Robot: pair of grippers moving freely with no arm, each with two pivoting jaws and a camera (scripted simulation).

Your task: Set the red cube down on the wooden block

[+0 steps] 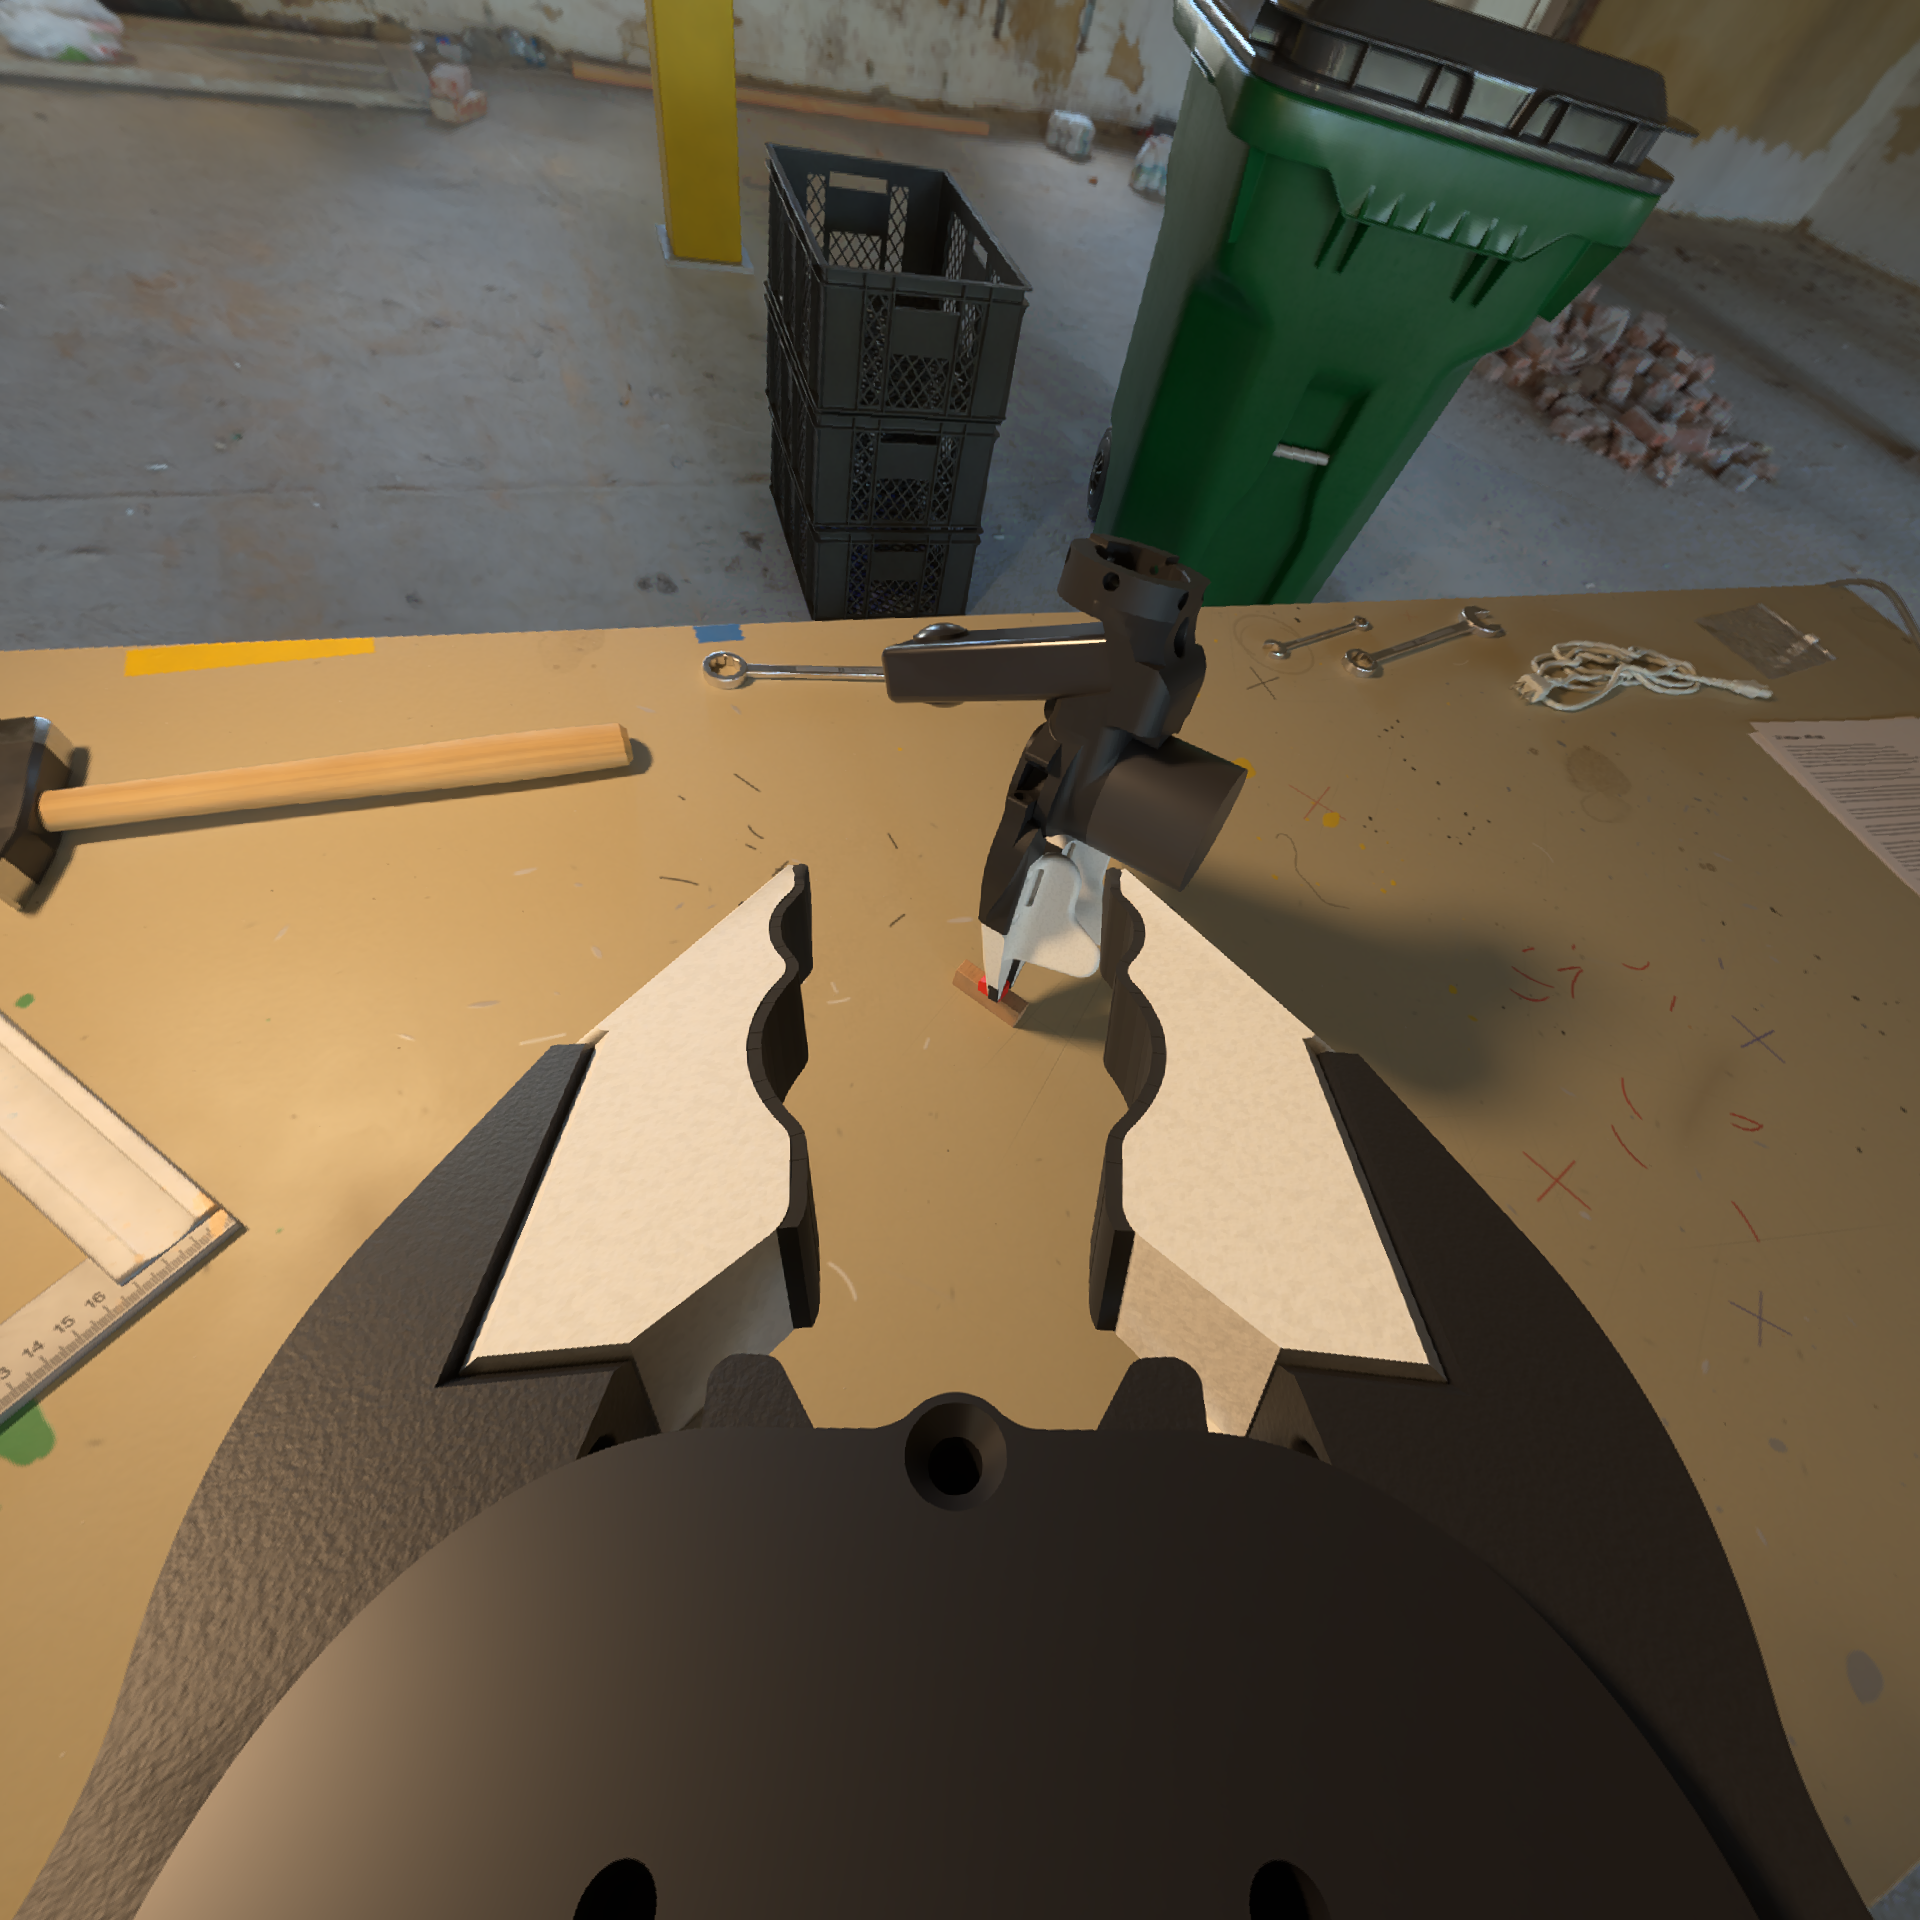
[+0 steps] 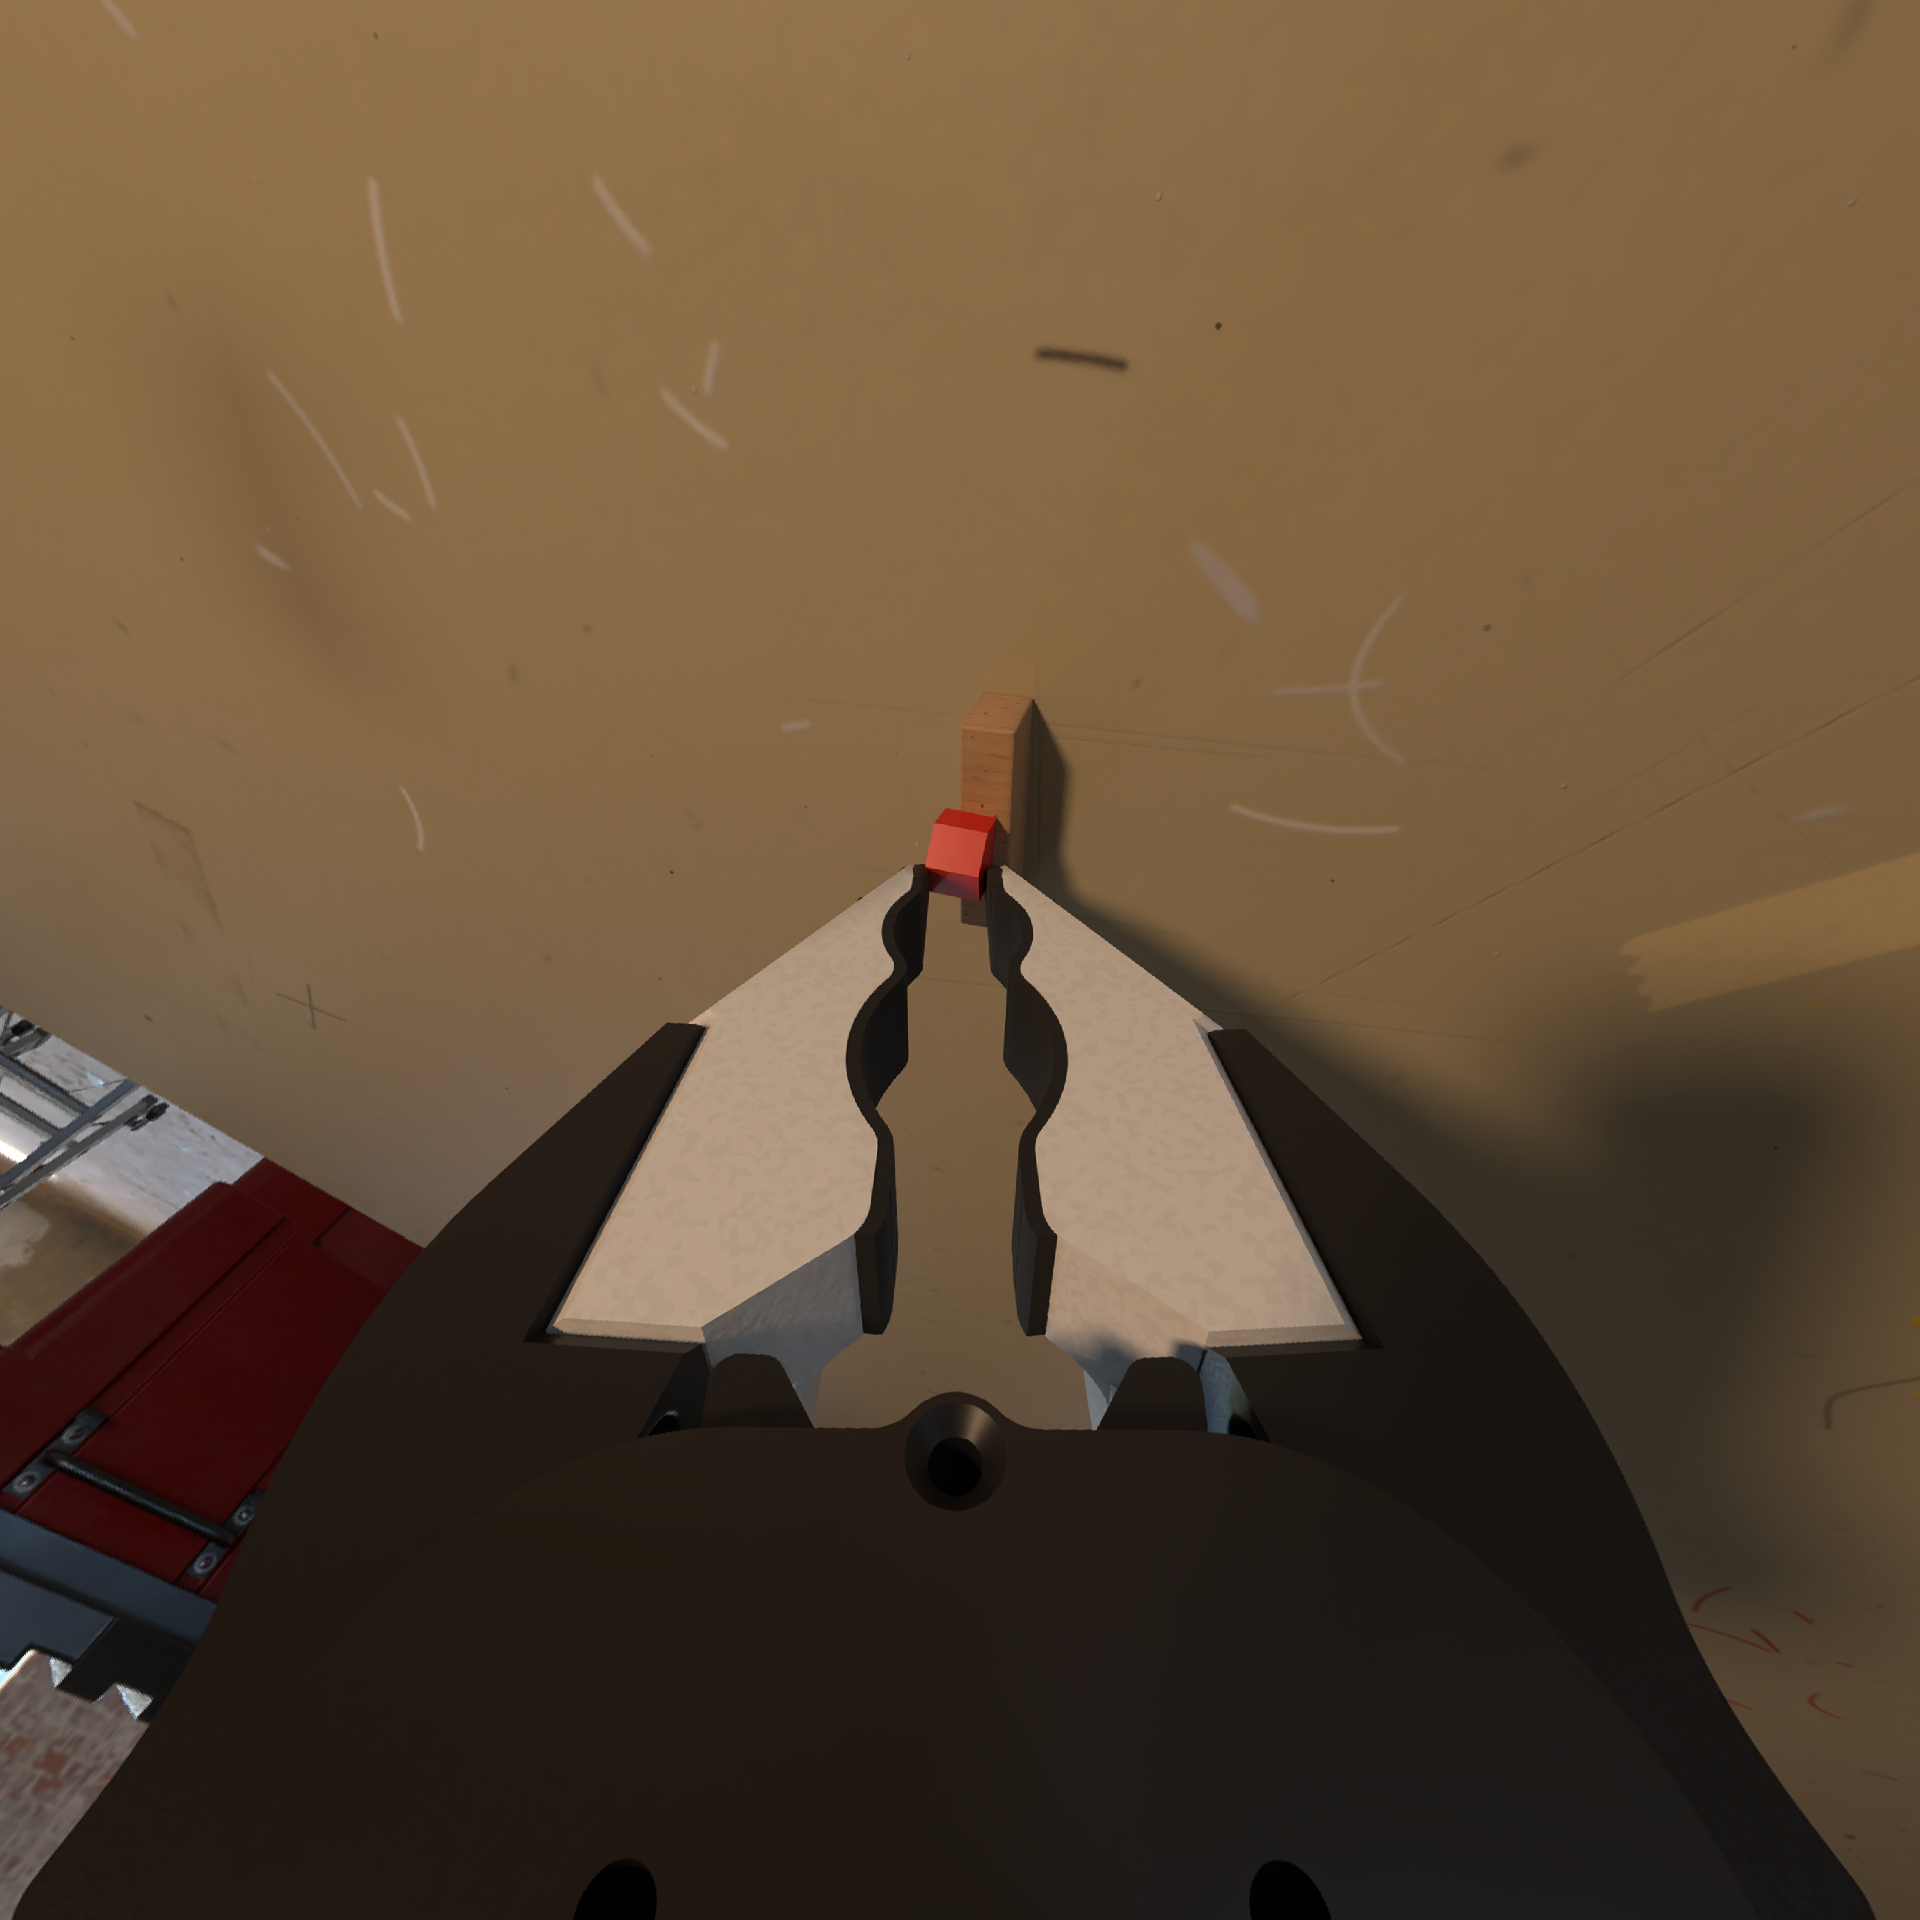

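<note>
Workbench (image 1: 416,1039): right gripper (image 2: 956,881) jaws clamp red cube (image 2: 958,850) over wooden block (image 2: 992,758); left gripper (image 1: 956,914) jaws apart.

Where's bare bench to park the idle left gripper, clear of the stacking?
Free: the stretch between the hammer handle and the left gripper, and the marked patch right of the right gripper, short of the paper. Crowded: around the wooden block and red cube, and the far edge with wrenches and cord.

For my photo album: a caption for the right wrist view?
Right tool grips the red cube at its tips, over the wooden block.
</note>
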